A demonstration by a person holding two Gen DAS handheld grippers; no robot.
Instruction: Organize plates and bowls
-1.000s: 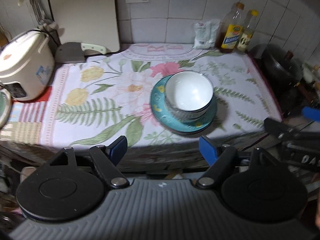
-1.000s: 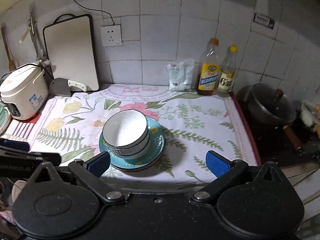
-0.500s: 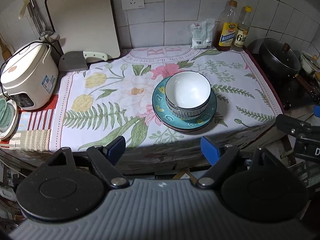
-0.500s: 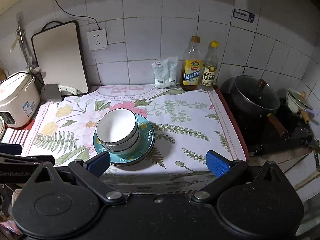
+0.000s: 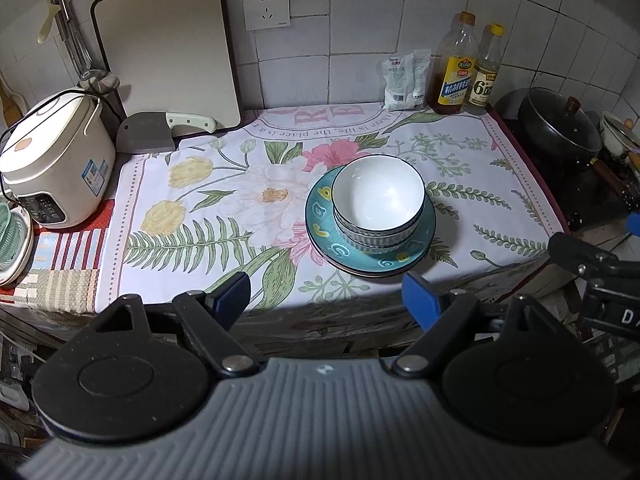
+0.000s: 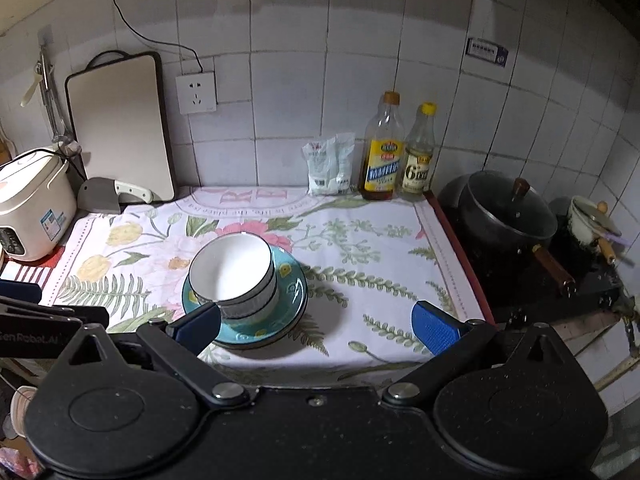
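Observation:
Two white bowls (image 5: 378, 196) with dark rims sit nested on stacked teal plates (image 5: 320, 216) in the middle of the floral cloth (image 5: 200, 208). In the right wrist view the same bowls (image 6: 230, 266) rest on the teal plates (image 6: 292, 284). My left gripper (image 5: 326, 298) hangs open at the counter's front edge, short of the stack, with nothing between its blue pads. My right gripper (image 6: 316, 322) is open too, back from the stack; its left pad (image 6: 198, 326) overlaps the plates' near rim in the picture. Each gripper shows at the other view's edge.
A rice cooker (image 5: 52, 164), a cleaver (image 5: 160, 132) and a cutting board (image 5: 168, 44) stand at the back left. Two bottles (image 5: 460, 68) and a white packet (image 5: 402, 80) line the tiled wall. A black lidded pot (image 6: 508, 216) and a small pan (image 6: 588, 224) occupy the stove on the right.
Both cameras have drawn back from the counter, so the stack looks smaller and more of the wall and stove shows. The bowls and plates have not moved.

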